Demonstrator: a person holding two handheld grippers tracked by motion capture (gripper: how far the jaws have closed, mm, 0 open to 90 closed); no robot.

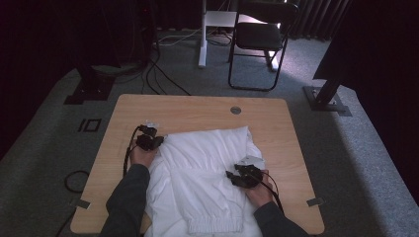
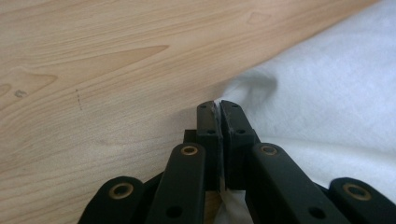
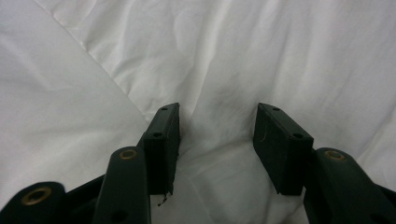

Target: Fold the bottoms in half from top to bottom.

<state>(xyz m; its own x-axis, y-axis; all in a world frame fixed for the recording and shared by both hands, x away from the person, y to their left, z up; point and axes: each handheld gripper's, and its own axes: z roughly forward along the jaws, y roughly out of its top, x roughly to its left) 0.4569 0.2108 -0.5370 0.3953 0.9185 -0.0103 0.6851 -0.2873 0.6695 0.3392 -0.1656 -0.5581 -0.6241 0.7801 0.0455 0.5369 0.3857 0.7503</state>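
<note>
The white garment point(image 1: 202, 173) is lying part-folded across the near half of the bench point(image 1: 197, 109), its elastic hem toward me. My left tongs point(image 2: 218, 105) are pinching its far-left edge tight, cloth showing between the jaws. My right tongs point(image 3: 217, 126) are hovering wide apart over a crease. I am judging it best to bite that fold low before lifting both sides evenly.

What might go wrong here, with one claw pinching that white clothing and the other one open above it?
The left gripper pinches only a thin edge of the white garment, so the cloth may slip out if pulled. The right gripper is open over wrinkled fabric and might grab several layers at once, spoiling the fold. The garment's lower hem reaches the near edge of the table, so it may slide off.
</note>
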